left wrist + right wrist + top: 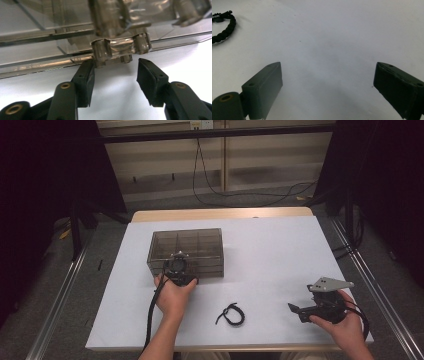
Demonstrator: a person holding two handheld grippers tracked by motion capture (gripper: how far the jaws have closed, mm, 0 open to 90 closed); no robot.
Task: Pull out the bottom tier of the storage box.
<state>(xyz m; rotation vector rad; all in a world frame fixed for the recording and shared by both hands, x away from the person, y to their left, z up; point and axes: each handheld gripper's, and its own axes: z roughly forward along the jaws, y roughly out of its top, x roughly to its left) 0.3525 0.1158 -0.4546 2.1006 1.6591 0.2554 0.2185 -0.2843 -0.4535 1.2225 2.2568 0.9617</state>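
Observation:
A smoky clear plastic organiser box [186,251] with inner compartments sits closed on the white table [270,250]. My left gripper [179,268] is at the box's front wall. In the left gripper view its jaws stand open [115,75] just below the box's front latch [120,48], not touching it. A black braided bracelet [231,314] lies on the table near the front edge, also seen as a bracelet [223,28] at the top left of the right gripper view. My right gripper [300,311] is held low at the front right, wide open [327,82] over bare table.
The white table top ends at a wooden strip [222,213] at the back. Metal rails [60,292] run along both sides on the floor, and cables [220,190] lie behind the table.

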